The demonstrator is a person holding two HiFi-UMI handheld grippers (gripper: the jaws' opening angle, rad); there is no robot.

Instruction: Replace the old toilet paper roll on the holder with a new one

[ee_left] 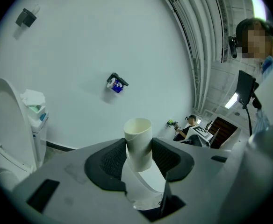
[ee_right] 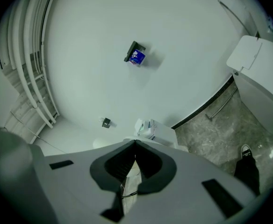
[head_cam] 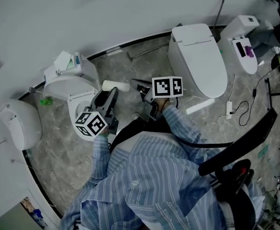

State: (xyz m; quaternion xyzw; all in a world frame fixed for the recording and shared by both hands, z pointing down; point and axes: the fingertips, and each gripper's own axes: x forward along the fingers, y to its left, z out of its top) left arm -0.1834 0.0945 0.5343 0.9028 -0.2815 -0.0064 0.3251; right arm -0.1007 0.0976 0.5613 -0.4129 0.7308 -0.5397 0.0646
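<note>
Left gripper [ee_left: 139,149]: jaws apart, pads clamped on a pale cardboard tube [ee_left: 137,143] that stands upright between them, with loose paper trailing below it. In the head view this tube [head_cam: 116,86] points toward 1 o'clock from the left gripper's marker cube [head_cam: 91,123].

Right gripper [ee_right: 135,143]: jaws together, nothing between them.

Wall holder [ee_left: 117,83]: dark bracket, mounted on the white wall at 11 o'clock from the tube, well apart from both grippers. It carries a blue and white item; its nature cannot be confirmed.

An open toilet [head_cam: 65,87] stands at 9 o'clock from the tube in the head view.
</note>
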